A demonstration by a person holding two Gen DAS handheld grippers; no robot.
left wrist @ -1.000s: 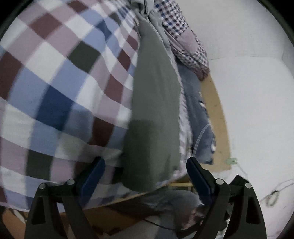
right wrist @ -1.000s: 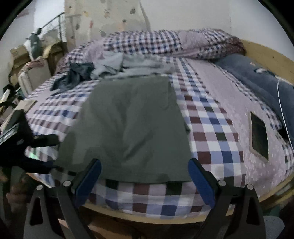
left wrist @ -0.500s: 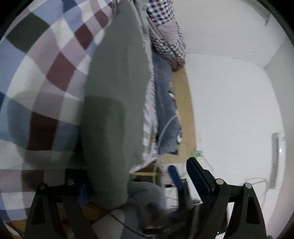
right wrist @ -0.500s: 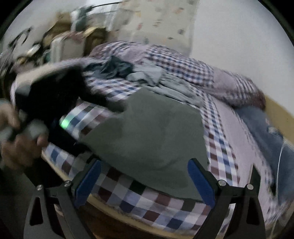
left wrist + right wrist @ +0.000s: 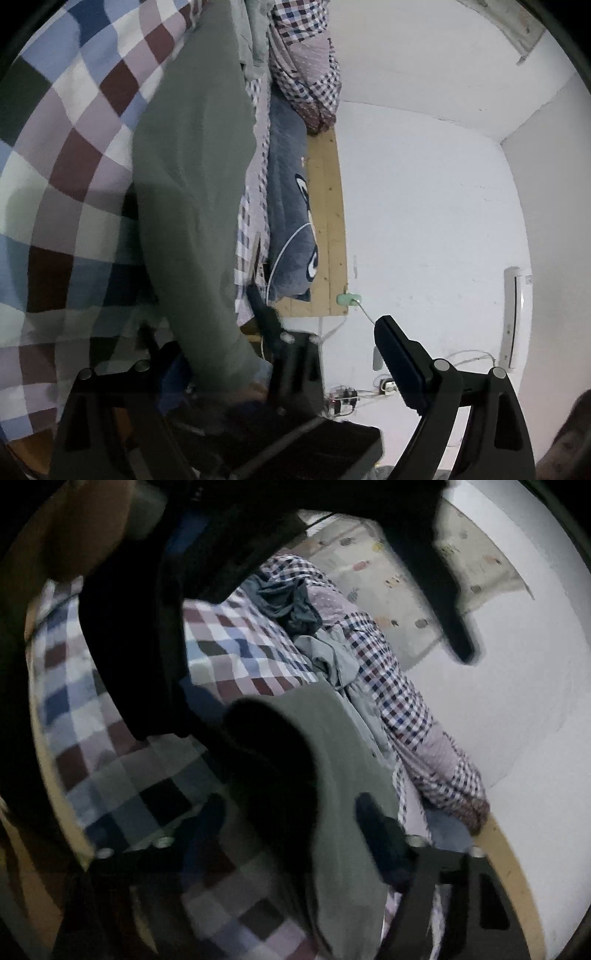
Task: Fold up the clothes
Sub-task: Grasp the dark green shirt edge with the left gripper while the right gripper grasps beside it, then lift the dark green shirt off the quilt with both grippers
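Green garment (image 5: 192,184) lies flat on checked bed (image 5: 74,147), near edge. Left tongs (image 5: 280,354) spread, straddling garment corner. Right tongs (image 5: 288,834) spread over garment edge. Pillow (image 5: 406,709), crumpled clothes (image 5: 288,602) beyond.

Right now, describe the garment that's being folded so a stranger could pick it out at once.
Start from the bed covered by the checked bedsheet in blue, maroon and white. At its near edge, in front of both grippers, lies a grey-green garment. It is the only plain, flat-spread piece: the other clothes sit crumpled further up the bed, beside the small-check quilt.
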